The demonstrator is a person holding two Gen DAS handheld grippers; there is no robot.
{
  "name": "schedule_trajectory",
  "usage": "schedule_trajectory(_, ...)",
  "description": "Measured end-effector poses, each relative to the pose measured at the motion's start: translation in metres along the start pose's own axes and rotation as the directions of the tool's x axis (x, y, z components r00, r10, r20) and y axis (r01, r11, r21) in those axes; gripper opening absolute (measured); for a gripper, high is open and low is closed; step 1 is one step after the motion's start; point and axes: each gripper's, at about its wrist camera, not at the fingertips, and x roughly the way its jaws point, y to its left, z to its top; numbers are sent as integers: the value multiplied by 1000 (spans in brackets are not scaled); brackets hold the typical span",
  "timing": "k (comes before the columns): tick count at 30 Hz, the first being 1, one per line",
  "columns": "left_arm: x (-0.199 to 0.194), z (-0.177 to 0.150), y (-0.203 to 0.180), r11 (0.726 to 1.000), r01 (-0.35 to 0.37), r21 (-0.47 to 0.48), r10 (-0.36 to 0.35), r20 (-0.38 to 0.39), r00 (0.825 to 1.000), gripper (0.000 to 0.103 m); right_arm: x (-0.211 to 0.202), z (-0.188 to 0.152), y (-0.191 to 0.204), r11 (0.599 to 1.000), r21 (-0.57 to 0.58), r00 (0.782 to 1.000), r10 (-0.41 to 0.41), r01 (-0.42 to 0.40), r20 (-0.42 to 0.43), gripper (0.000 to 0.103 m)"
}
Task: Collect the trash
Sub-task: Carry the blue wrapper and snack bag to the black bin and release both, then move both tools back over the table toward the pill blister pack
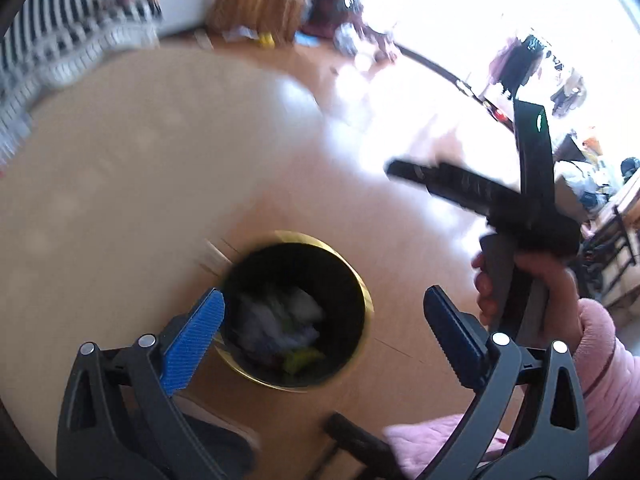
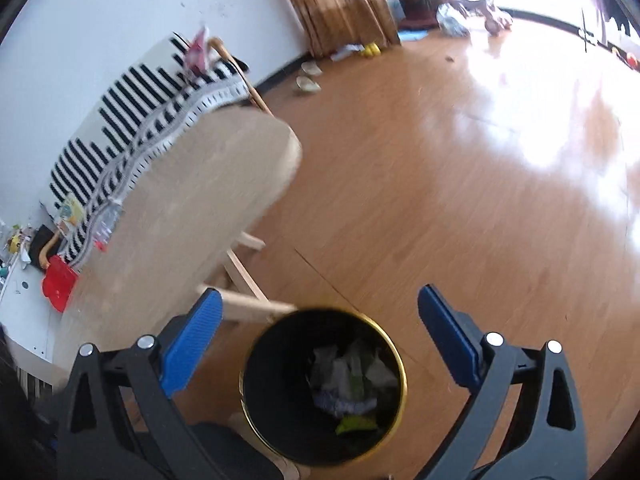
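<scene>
Here, you are holding both grippers wide open and empty over the bin.

Your left gripper (image 1: 322, 330) is hovering with its blue pads spread above the black, gold-rimmed trash bin (image 1: 362, 280), which is holding crumpled trash (image 1: 280, 320). Your right gripper (image 2: 320, 332) is likewise gaping over the bin, which is standing on the wooden floor (image 2: 440, 200) beside the pale table (image 2: 180, 208).

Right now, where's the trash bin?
The black trash bin with a gold rim stands on the wooden floor, low and centred in both wrist views, beside the legs of the light wooden table, with crumpled trash inside.
</scene>
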Motion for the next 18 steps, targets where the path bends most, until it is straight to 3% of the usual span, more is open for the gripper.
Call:
schedule_trajectory(3, -32, 12, 54, 979, -182, -90, 186, 41, 982, 97, 15, 20, 27, 999, -35, 999, 31, -30, 9, 96)
schedule_trajectory(6, -53, 7, 129, 893, -387, -230, 398, 4, 917, 97, 39, 39, 75, 989, -129, 997, 69, -71, -23, 96)
schedule_trajectory(7, -61, 2, 156, 847, -455, -277, 472, -5, 882, 97, 50, 43, 94, 980, -176, 995, 91, -97, -45, 96)
schedule_trajectory(9, -72, -3, 199, 781, -523, -341, 542, -46, 839, 97, 72, 50, 130, 951, -268, 986, 129, -154, -109, 96)
schedule_trajectory(10, -76, -3, 223, 754, -540, -374, 555, -75, 828, 97, 85, 54, 151, 932, -315, 980, 140, -178, -140, 96)
schedule_trajectory(13, -77, 9, 277, 711, -575, -404, 578, -128, 806, 97, 113, 65, 205, 881, -421, 971, 148, -215, -188, 96)
schedule_trajectory(16, -71, 30, 320, 704, -582, -407, 581, -141, 802, 97, 136, 75, 257, 825, -511, 966, 155, -243, -208, 96)
schedule_trajectory(18, -63, 46, 349, 702, -570, -427, 567, -149, 810, 97, 154, 85, 294, 786, -568, 967, 156, -245, -202, 96)
